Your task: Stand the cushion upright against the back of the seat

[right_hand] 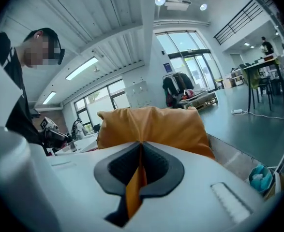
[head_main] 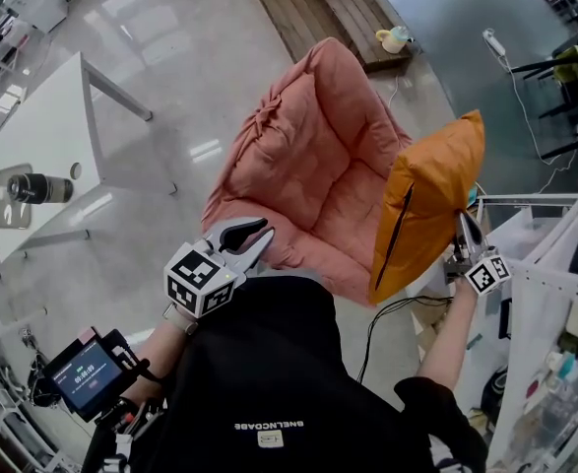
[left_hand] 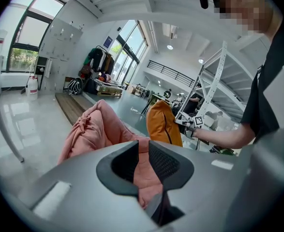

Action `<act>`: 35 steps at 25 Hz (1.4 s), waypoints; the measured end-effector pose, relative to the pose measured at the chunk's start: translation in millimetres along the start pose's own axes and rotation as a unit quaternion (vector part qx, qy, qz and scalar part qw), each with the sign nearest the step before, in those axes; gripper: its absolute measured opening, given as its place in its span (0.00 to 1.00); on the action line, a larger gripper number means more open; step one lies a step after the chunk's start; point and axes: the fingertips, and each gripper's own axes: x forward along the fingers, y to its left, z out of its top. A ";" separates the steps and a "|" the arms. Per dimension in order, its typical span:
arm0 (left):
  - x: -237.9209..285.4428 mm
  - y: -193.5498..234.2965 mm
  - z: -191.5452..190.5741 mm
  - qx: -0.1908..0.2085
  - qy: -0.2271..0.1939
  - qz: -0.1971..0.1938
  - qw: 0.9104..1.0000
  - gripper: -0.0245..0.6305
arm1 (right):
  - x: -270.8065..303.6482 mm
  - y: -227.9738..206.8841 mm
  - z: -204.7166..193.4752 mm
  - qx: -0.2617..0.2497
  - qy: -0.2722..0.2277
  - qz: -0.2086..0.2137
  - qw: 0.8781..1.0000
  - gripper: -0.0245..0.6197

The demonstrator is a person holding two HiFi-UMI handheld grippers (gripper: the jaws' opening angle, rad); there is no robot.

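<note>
two hand-held grippers: left gripper and right gripper. one orange cushion in the right gripper's jaws, one pink seat at the left gripper's jaws. one white table far out to the left gripper's left with one dark cylinder on it, one pale mug well beyond both grippers, one screen device behind the left gripper.
</note>
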 end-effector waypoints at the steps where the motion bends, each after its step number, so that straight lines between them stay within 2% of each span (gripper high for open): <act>1: 0.0 0.8 0.1 -0.001 -0.001 0.002 1.000 0.16 | 4.8 4.1 -0.2 -0.009 0.007 0.011 1.000 0.06; 7: -2.9 6.4 0.0 -0.010 -0.007 0.011 1.000 0.16 | 31.3 33.9 1.3 -0.056 0.033 0.087 0.994 0.06; 11: -7.0 12.0 0.5 -0.018 -0.012 0.021 1.000 0.16 | 54.7 48.3 -4.6 -0.091 0.068 0.114 0.987 0.06; 18: -13.2 22.2 -1.8 -0.030 -0.016 0.036 0.999 0.16 | 108.8 67.0 -41.1 -0.142 0.118 0.125 0.975 0.06; 28: -22.7 38.3 -8.2 -0.049 -0.020 0.060 0.997 0.16 | 174.9 107.2 -110.2 -0.199 0.155 0.140 0.957 0.06; 35: -29.6 47.4 -14.1 -0.060 -0.021 0.073 0.995 0.16 | 198.8 145.2 -151.8 -0.197 0.173 0.178 0.949 0.05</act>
